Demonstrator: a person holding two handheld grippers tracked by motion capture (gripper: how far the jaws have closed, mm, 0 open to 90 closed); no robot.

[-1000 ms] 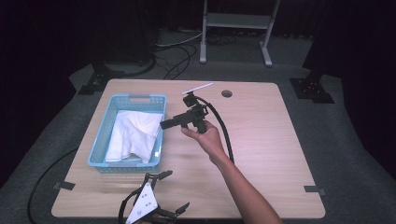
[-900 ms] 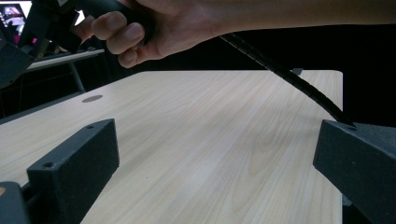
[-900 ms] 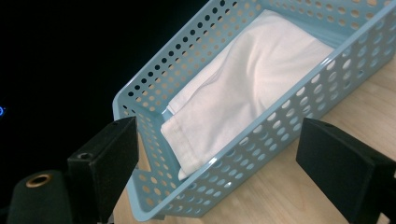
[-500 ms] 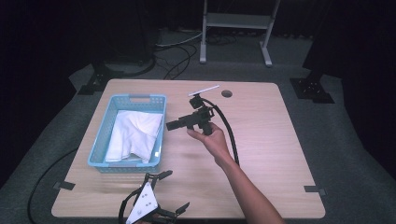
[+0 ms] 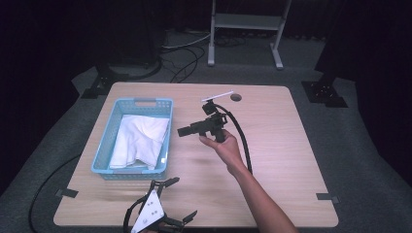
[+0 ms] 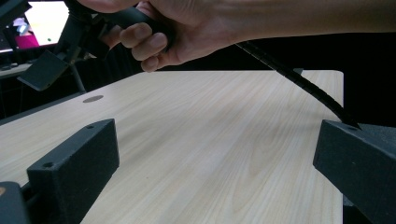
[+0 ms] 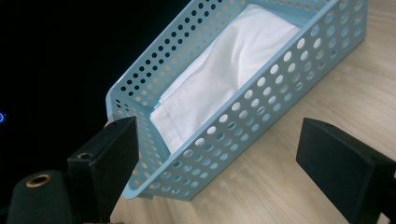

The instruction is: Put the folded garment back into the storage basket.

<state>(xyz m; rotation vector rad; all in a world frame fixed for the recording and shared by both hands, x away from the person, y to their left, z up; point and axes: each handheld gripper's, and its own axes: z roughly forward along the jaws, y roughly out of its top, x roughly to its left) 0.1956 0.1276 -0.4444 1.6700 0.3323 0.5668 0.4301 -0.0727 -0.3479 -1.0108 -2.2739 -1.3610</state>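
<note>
White cloth [image 5: 140, 141] lies crumpled in blue basket [image 5: 104, 145] at table [image 5: 291, 145] left. Right tongs [image 5: 187, 131], held in hand [image 5: 224, 145] above table middle, jaws spread wide, empty, aimed at basket's perforated wall. Left tongs [image 5: 177, 199] rest at near edge, spread, empty.

Blue perforated basket [image 5: 104, 150] on table's left side, upright; white cloth [image 5: 138, 141] crumpled inside, approx filling it.
</note>
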